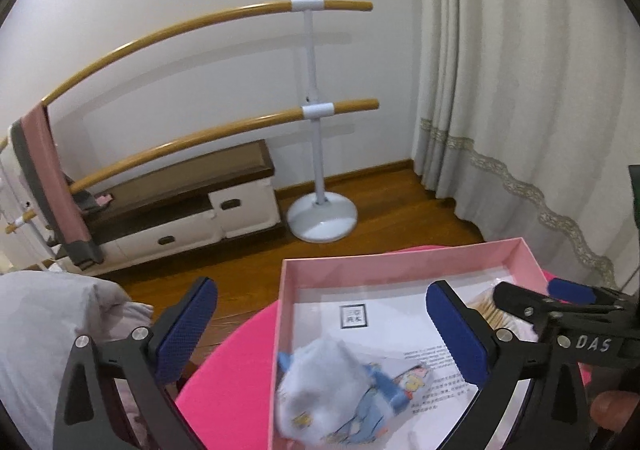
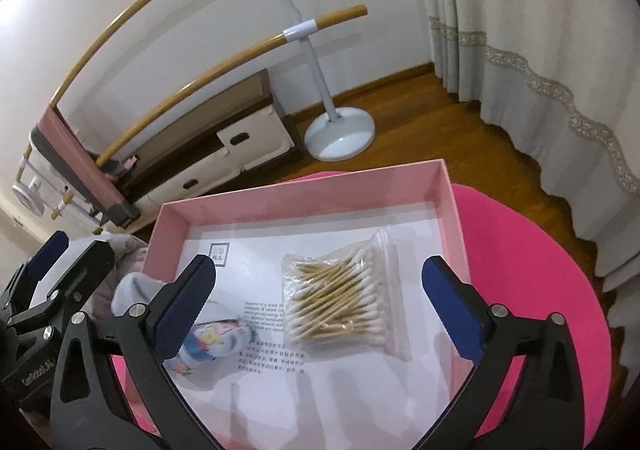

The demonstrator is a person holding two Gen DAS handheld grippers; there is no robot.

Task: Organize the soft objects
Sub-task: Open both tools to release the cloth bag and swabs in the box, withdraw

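a pink box (image 2: 304, 185) is seen on a bright pink round surface (image 2: 532, 290), and everything else is placed against that box. inside it, on the white printed sheet (image 2: 340, 402) lining its floor, a clear bag of cotton swabs (image 2: 340, 298) lies toward the right half, flat and apart from the walls. a pale blue and white patterned cloth (image 1: 332, 398) (blurred in the left view) is found in the box's near left corner, just beside the left wall.

the left gripper (image 1: 320, 334) is held over the box's left edge with its fingers spread wide; the cloth sits below and between them, and no pad is pressed on it. the right gripper (image 2: 316, 310) is held over the middle of the box, fingers likewise spread wide, with the swab bag lying between them untouched.

to the left of the box, outside it, a heap of grey-white fabric (image 1: 48, 338) is seen. beyond the box a two-rail stand (image 2: 340, 133) and a low cabinet (image 2: 224, 153) stand on the wood floor, and a curtain (image 2: 540, 49) hangs to the right.
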